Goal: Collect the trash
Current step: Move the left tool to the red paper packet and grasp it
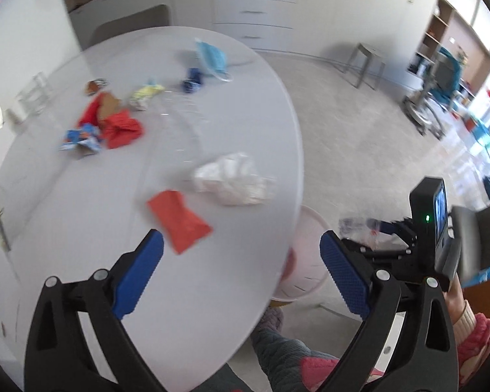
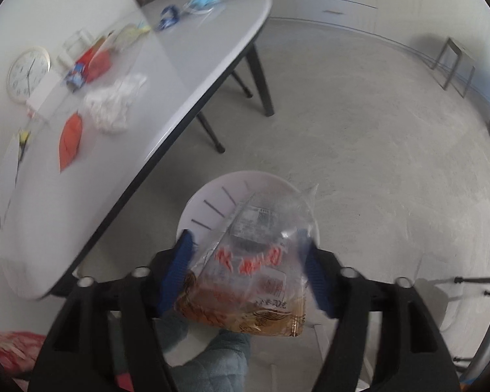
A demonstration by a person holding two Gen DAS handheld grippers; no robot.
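A clear snack bag with red print sits between the wide-spread blue pads of the right gripper, directly above a white slotted bin on the floor; whether the pads still press on the bag cannot be told through the blur. The bin stands just beside the edge of a white oval table. The left gripper hangs over that table edge with its jaws released and nothing between them. Ahead of it on the table lie a flat red wrapper and, just past that, a crumpled white tissue. Farther along are a red bag touching a blue-and-white wrapper, a yellow wrapper, a small dark-blue scrap and a light-blue face mask. A wall clock shows beyond the table. A quilted trouser leg and a pink sleeve show below.
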